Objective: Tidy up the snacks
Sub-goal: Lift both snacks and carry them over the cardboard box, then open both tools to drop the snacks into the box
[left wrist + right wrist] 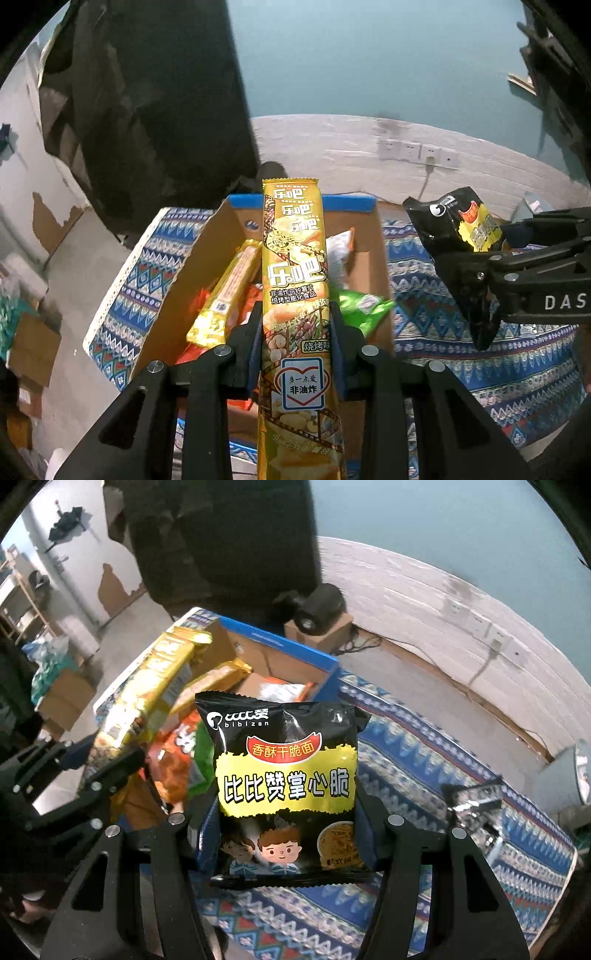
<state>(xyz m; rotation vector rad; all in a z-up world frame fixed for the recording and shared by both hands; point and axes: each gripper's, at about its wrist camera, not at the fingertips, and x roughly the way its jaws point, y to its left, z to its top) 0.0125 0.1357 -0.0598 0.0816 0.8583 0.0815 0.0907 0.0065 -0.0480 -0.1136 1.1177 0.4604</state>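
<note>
My left gripper (295, 321) is shut on a long yellow chip pack (295, 280), held upright above a cardboard box (184, 280) with blue rims. Inside the box lie a golden bar pack (225, 295), a green packet (364, 310) and orange packets. My right gripper (288, 812) is shut on a black noodle snack bag (288, 775) with a yellow label, held over the patterned cloth just right of the box (280, 646). In the left wrist view the right gripper (484, 325) and its black bag (454, 221) show at the right. The left gripper's yellow pack (155, 686) shows at the left of the right wrist view.
A blue patterned cloth (480, 354) covers the table. A white brick wall with sockets (417, 151) runs behind. A dark camera on a small carton (321, 609) stands beyond the box. A dark-clothed person (155, 92) stands at the far side. Cartons (33, 347) lie on the floor at left.
</note>
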